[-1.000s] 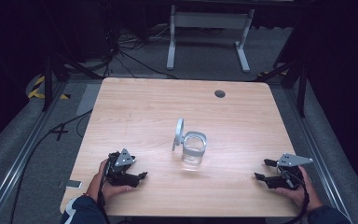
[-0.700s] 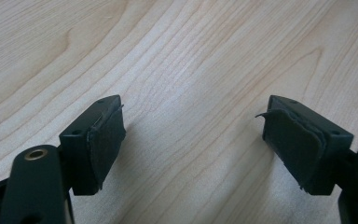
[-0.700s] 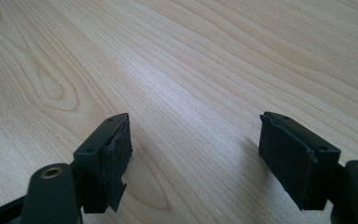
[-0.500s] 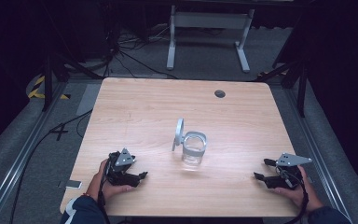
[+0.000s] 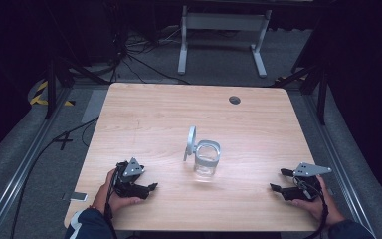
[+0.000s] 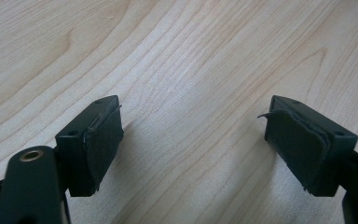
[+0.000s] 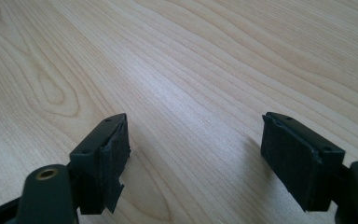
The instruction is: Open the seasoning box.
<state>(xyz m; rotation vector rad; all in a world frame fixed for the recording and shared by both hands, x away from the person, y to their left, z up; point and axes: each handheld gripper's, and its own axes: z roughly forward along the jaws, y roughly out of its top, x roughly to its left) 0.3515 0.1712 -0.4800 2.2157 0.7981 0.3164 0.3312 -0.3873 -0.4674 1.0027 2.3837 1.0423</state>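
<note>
From my high view the glass jar (image 5: 207,159) sits abt mid-table (image 5: 144,119), upright, w/ its round lid (image 5: 191,143) hinged up on the left side of the rim. Left gripper (image 5: 146,188) is resting on the table near the front-left edge, hand wrapped round it; right gripper (image 5: 277,181) same deal near the front-right. Both well apart from the jar. Left gripper view: jaws wide apart, nothing btwn the pads (image 6: 103,140), just wood grain. Right gripper view: same, jaws spread, pads (image 7: 113,156) look a bit frayed at the edges.
</note>
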